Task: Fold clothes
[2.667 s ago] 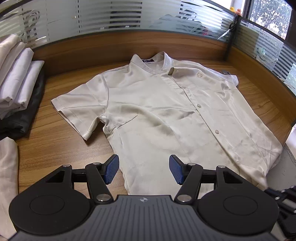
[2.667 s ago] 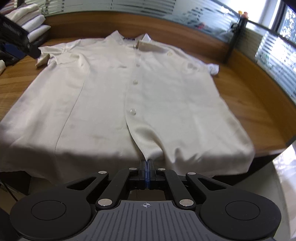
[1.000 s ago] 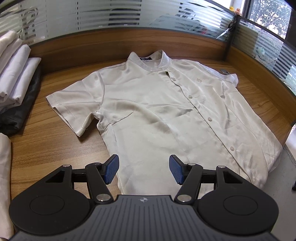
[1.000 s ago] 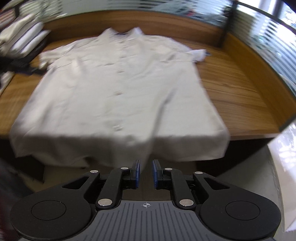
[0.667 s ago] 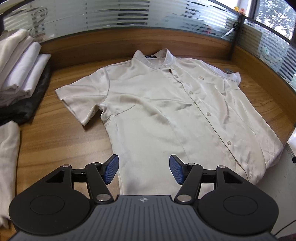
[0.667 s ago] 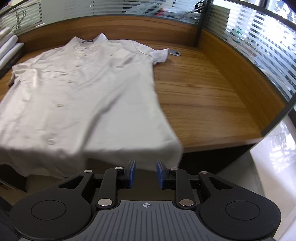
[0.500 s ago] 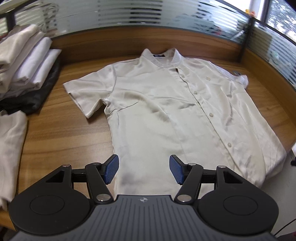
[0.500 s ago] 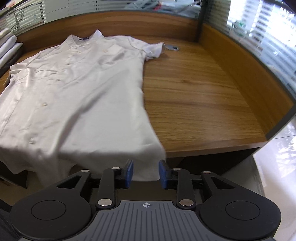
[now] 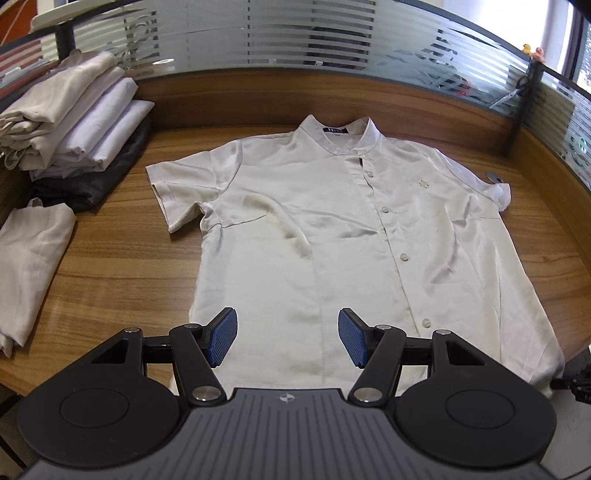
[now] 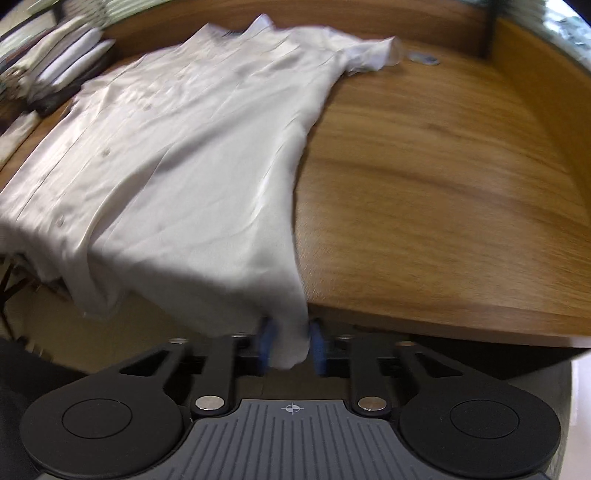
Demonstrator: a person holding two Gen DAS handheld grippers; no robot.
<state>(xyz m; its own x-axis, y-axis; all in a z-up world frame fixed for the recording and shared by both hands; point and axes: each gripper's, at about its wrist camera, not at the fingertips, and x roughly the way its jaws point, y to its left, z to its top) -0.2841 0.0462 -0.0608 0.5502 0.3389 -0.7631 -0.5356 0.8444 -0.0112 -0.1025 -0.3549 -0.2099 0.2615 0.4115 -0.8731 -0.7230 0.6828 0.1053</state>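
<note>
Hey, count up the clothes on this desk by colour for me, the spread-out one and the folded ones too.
Cream or white: 5, the spread shirt, three folded pieces in the stack, and one folded piece near the desk's front edge.
Black: 1, the folded piece under the stack.
Total: 6, though the stack may hide more.

A wooden table (image 9: 122, 236) fills most of the left wrist view, with a raised wooden edge at the back. Behind it stands a frosted glass partition (image 9: 280, 33) with horizontal stripes. At the upper left, a stack of folded clothes (image 9: 70, 114) lies on a black garment (image 9: 92, 181). Below it, at the left edge, lies one more folded light cloth (image 9: 29, 258). At the right, a small grey object (image 9: 493, 178) rests on the wood; what it is cannot be told
</note>
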